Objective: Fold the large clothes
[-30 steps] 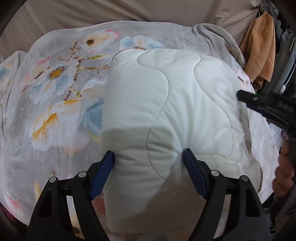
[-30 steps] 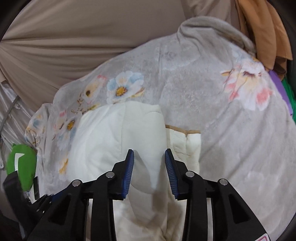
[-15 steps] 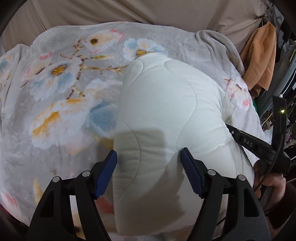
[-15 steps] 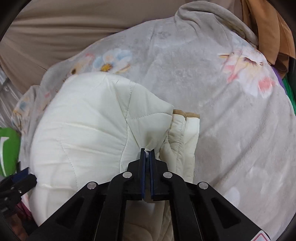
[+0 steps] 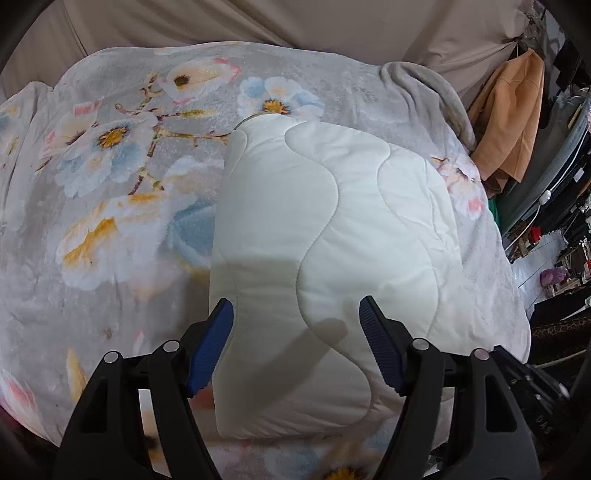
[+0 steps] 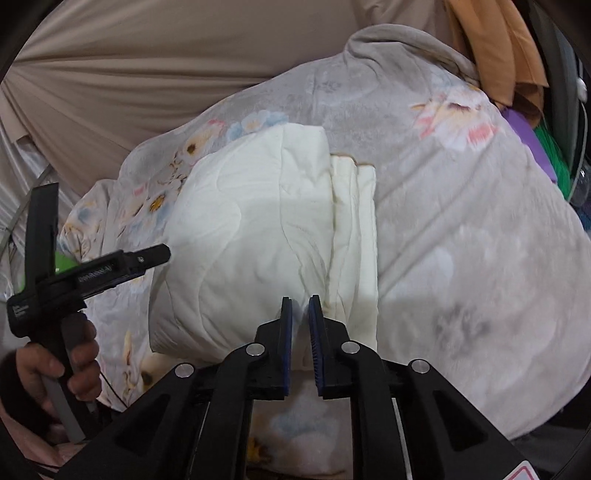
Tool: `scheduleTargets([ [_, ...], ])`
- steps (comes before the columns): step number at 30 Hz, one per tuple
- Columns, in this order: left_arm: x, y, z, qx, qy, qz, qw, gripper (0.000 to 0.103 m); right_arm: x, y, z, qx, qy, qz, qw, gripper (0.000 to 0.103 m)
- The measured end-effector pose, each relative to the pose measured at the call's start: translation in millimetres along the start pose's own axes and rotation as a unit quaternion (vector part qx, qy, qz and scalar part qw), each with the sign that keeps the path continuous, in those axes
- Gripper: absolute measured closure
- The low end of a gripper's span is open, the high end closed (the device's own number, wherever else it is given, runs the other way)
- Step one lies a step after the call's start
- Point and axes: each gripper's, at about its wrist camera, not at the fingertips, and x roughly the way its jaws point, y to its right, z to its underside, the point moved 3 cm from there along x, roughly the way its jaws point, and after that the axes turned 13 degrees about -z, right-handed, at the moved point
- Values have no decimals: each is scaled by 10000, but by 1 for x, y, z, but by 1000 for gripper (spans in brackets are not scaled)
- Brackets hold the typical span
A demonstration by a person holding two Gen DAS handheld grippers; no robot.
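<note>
A white quilted garment (image 5: pixel 325 251) lies folded into a thick bundle on a grey floral blanket (image 5: pixel 110 206). My left gripper (image 5: pixel 295 332) is open, hovering over the bundle's near end with nothing in it. In the right wrist view the bundle (image 6: pixel 258 236) shows stacked folded edges with a tan trim on its right side. My right gripper (image 6: pixel 300 310) has its jaws a narrow gap apart and nothing between them, just in front of the bundle's near edge. The left gripper (image 6: pixel 147 256) also shows there, at the bundle's left.
A beige curtain (image 5: pixel 295 26) hangs behind the bed. An orange cloth (image 5: pixel 513 122) hangs at the right, beside cluttered shelves (image 5: pixel 554 229). A purple and green item (image 6: pixel 543 144) lies at the blanket's right edge.
My right gripper was shut on a fold of the garment; it has let go, opened slightly and pulled back. The left gripper stayed open over the bundle and shifted a little.
</note>
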Motion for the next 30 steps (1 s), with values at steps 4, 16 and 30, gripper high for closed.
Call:
scheduleTargets([
  [4, -5, -6, -1, -146, 6, 17, 9999, 32, -3, 15, -5, 487, 187, -86, 9986, 55],
  [16, -20, -96, -4, -1160, 143, -403, 9923, 30, 40, -13, -14, 819, -215, -700, 9940, 84],
  [30, -27, -310, 23, -3042, 108, -1444, 9415, 31, 196, -333, 17, -2901, -1500, -1424, 9344, 89],
])
